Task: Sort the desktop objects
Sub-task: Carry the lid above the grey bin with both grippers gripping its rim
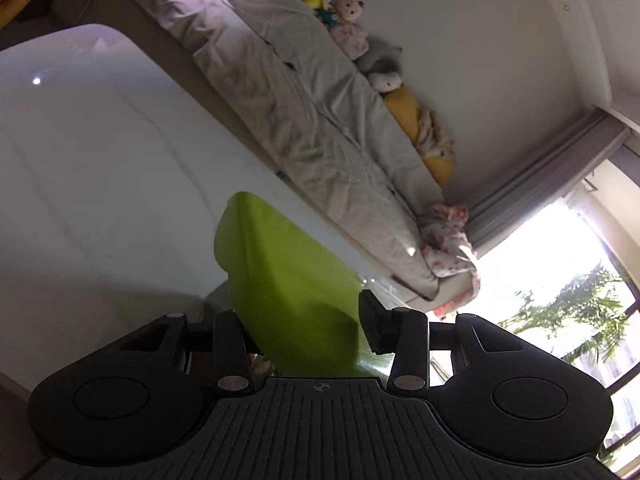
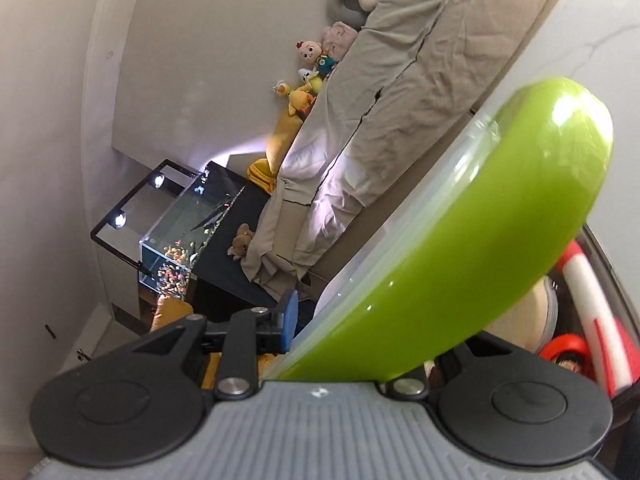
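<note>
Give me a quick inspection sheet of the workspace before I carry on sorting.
Surface: white table, glossy.
Job's things: green container with a clear rim, tilted, between both grippers' fingers.
Clutter: red-and-white items and a beige round thing seen past the container.
Grippers: right gripper shut on the container; left gripper straddles it, grip unclear.
Cables: nothing seen.
Surroundings: covered sofa, plush toys, fish tank, bright window.
</note>
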Available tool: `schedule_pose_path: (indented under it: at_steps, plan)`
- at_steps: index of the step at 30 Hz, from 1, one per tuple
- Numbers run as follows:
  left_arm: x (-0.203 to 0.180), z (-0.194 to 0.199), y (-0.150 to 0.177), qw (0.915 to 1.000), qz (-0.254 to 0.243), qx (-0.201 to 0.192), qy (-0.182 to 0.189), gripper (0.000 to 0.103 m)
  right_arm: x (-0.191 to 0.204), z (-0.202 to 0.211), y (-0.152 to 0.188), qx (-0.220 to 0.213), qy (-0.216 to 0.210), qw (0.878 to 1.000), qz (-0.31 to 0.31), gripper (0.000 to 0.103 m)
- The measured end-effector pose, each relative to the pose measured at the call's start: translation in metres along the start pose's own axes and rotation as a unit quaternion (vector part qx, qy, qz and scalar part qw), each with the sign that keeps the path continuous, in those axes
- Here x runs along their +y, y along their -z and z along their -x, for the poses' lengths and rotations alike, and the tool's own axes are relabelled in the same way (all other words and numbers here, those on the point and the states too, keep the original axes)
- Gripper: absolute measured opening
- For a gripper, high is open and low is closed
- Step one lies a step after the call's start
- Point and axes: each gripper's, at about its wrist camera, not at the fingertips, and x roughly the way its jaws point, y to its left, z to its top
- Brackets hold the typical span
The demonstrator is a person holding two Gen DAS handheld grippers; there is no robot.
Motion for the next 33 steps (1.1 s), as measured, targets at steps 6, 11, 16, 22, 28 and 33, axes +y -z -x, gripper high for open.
schedule_pose_path:
  at_steps: [6, 11, 16, 22, 28, 33]
  plan:
    - [0.009, 0.006, 0.015, 0.9997, 0.021, 0.008, 0.007, 0.058, -0.015, 0.009, 0.007, 0.028, -0.001, 0.998, -0.051, 0.032]
    - [0.021, 0.003, 0.025, 0.9988, 0.042, 0.024, 0.006, 0.061, -0.033, 0.018, 0.009, 0.048, 0.007, 0.994, -0.096, 0.036]
    - [0.022, 0.003, 0.03, 0.9981, 0.05, 0.035, 0.001, 0.069, -0.062, 0.028, 0.014, 0.058, -0.003, 0.981, -0.183, 0.05]
    - [0.019, 0.003, 0.037, 0.9973, 0.061, 0.041, 0.0, 0.07, -0.11, 0.024, 0.013, 0.072, -0.088, 0.933, -0.341, 0.063]
    - [0.019, 0.004, 0.04, 0.9961, 0.076, 0.045, -0.001, 0.076, -0.126, 0.024, 0.017, 0.092, -0.106, 0.909, -0.392, 0.067]
    - [0.014, 0.005, 0.037, 0.9961, 0.073, 0.049, -0.003, 0.076, -0.124, 0.026, 0.012, 0.109, -0.111, 0.909, -0.386, 0.07]
